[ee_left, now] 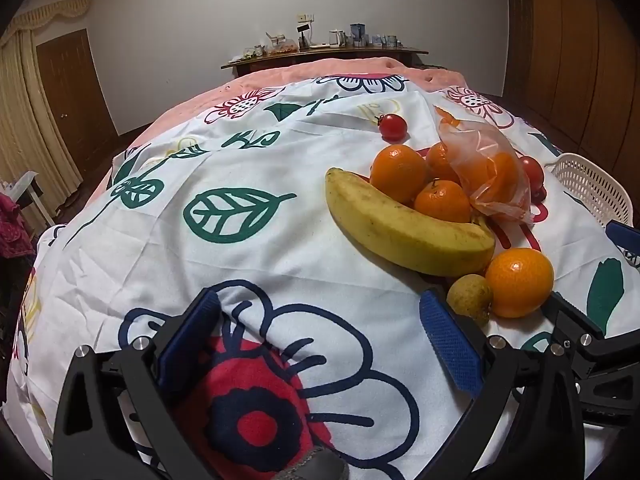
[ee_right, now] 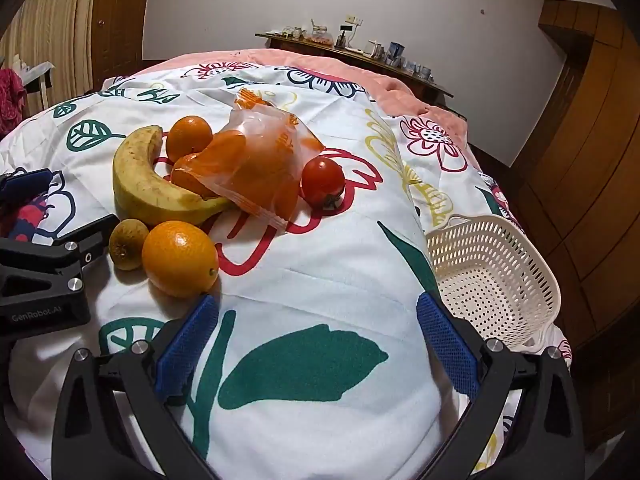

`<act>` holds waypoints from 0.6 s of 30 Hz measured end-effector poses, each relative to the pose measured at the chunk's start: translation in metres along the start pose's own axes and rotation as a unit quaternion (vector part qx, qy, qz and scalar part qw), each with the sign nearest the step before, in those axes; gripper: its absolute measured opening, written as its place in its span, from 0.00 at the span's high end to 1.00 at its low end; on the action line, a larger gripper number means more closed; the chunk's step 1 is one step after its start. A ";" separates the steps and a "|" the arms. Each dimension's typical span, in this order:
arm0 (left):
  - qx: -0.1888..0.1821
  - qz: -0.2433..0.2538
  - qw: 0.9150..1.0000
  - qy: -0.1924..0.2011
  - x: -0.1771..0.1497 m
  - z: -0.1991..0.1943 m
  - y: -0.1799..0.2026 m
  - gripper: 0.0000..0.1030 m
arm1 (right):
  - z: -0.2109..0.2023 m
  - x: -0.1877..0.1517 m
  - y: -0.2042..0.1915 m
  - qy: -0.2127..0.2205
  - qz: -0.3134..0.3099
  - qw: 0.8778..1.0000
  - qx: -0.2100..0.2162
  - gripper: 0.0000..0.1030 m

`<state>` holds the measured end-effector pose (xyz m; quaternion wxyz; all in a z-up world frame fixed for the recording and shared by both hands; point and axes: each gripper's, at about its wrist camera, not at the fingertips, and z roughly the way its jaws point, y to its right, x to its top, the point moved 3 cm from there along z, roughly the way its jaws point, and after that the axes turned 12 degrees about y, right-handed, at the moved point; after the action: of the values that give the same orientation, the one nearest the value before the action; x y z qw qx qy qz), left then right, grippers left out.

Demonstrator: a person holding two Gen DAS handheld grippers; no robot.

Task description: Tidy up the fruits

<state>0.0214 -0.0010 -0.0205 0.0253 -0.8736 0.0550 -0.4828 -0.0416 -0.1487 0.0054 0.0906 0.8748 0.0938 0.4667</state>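
Note:
A pile of fruit lies on the flowered cloth: a banana (ee_left: pixel 404 226) (ee_right: pixel 144 184), several oranges (ee_left: pixel 398 172) (ee_right: pixel 189 136), some under a clear plastic bag (ee_left: pixel 486 168) (ee_right: pixel 256 164), two tomatoes (ee_left: pixel 393 126) (ee_right: pixel 322 180), and a near orange (ee_left: pixel 519 282) (ee_right: pixel 180 258) beside a small brownish-green fruit (ee_left: pixel 470 294) (ee_right: pixel 127 243). A white perforated basket (ee_right: pixel 500 276) (ee_left: pixel 592 188) stands empty at the right. My left gripper (ee_left: pixel 320 332) is open and empty, just left of the small fruit. My right gripper (ee_right: pixel 318 338) is open and empty, between the near orange and the basket.
The cloth covers a bed with a pink blanket (ee_left: pixel 340 70) behind. A wooden shelf (ee_left: pixel 324 56) with jars and cups stands against the far wall. Wooden wardrobe doors (ee_right: pixel 580 140) line the right side. The bed edge drops off beyond the basket.

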 end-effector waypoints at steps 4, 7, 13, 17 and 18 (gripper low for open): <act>-0.001 0.000 1.000 0.001 0.000 0.000 -0.001 0.02 | 0.000 0.000 0.000 0.000 0.000 1.000 0.000 0.05; 0.000 0.001 1.000 0.000 0.000 0.000 0.000 0.02 | -0.001 0.000 0.000 0.006 0.001 1.000 -0.001 0.05; 0.002 0.003 1.000 0.001 0.000 0.000 -0.001 0.02 | 0.000 0.001 0.000 0.005 0.000 1.000 -0.001 0.05; 0.003 0.004 1.000 0.001 0.000 0.000 -0.001 0.02 | 0.000 0.000 -0.002 0.005 0.001 1.000 0.000 0.05; 0.003 0.005 1.000 0.001 0.000 0.000 0.000 0.02 | 0.001 0.000 -0.002 0.005 0.002 1.000 0.001 0.05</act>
<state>0.0216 -0.0006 -0.0204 0.0300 -0.8726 0.0576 -0.4840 -0.0413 -0.1468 0.0040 0.0886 0.8727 0.0932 0.4711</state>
